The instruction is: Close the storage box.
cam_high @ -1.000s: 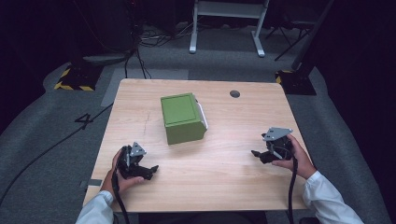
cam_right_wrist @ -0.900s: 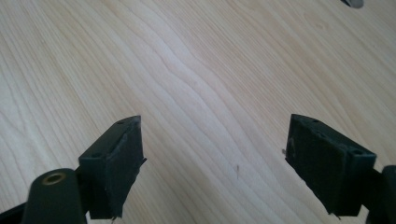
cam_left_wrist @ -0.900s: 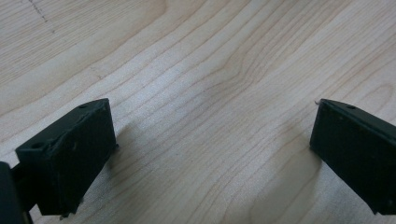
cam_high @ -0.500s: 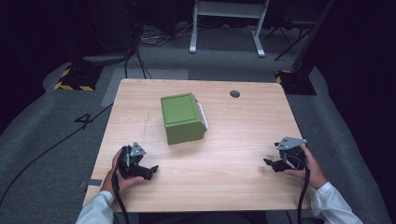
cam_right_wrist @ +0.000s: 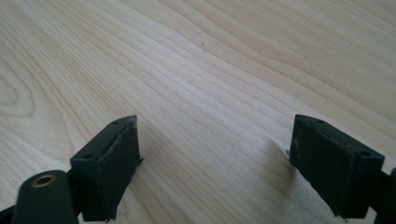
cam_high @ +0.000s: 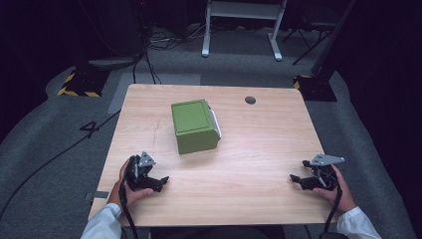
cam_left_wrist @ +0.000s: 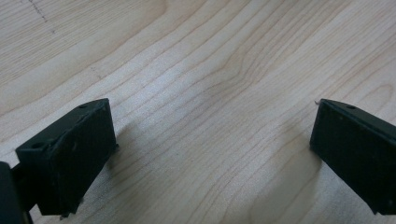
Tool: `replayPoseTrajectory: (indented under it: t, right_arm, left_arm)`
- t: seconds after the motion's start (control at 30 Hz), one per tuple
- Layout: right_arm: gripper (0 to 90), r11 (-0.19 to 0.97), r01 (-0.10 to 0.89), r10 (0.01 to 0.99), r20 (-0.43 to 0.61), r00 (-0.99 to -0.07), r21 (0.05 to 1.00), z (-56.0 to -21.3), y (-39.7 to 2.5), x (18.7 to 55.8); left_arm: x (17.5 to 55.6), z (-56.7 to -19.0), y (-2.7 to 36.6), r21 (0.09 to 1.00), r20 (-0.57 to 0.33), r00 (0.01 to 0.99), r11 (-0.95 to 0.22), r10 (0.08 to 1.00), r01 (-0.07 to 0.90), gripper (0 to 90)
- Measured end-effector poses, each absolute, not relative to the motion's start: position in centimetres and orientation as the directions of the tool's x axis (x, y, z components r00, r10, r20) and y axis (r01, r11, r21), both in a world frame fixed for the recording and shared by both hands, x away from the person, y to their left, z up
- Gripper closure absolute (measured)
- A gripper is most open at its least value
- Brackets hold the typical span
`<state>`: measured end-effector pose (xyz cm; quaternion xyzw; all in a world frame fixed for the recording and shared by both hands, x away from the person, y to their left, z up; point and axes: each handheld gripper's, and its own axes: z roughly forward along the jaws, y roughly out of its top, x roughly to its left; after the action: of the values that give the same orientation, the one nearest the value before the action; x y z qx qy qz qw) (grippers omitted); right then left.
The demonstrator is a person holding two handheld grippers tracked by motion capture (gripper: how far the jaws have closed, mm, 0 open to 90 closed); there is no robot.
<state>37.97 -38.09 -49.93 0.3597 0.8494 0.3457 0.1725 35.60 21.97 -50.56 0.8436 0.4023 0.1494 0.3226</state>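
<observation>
A green box [cam_high: 194,125] with a white part on its right side rests upside down near the middle of the wooden table [cam_high: 249,144]. My left gripper [cam_high: 158,181] rests on the table near the front left, open, well short of the box. My right gripper [cam_high: 297,180] rests near the front right edge, also open. In the left gripper view the left gripper [cam_left_wrist: 212,149] has its jaws wide apart over bare wood. In the right gripper view the right gripper [cam_right_wrist: 215,163] likewise has bare wood between its jaws.
A round dark cable hole [cam_high: 250,100] sits at the table's far right. Beyond the table stand a white frame [cam_high: 244,20] and cables on grey floor. A yellow-black striped marker [cam_high: 74,89] lies at the far left.
My right gripper has moved toward the front right edge of the table and come down to rest there. The left gripper and the box have stayed put.
</observation>
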Motion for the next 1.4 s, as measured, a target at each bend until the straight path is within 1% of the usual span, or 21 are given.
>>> replayPoseTrajectory:
  t: [0.03,0.07,0.13,1.4]
  right_arm:
    - [16.0,0.502,0.492,0.73,-0.044,-0.682,0.711,-49.93,-38.09,37.97]
    - [15.7,0.457,0.498,0.74,-0.005,-0.672,0.737,-50.38,-38.61,37.78]
    - [15.4,0.454,0.499,0.748,-0.012,-0.663,0.738,-50.39,-38.73,37.56]
    - [15.1,0.451,0.502,0.752,-0.012,-0.659,0.738,-50.4,-38.63,37.57]
  left_arm:
    - [35.6,-50.57,21.97,0.665,-0.009,0.632,-0.467,0.775,0.583,0.4]
    - [35.6,-50.56,21.97,0.665,-0.007,0.632,-0.468,0.775,0.582,0.4]
    - [35.6,-50.57,21.97,0.665,-0.009,0.632,-0.468,0.775,0.583,0.4]
    - [35.69,-50.58,21.96,0.662,-0.018,0.638,-0.469,0.77,0.585,0.2]
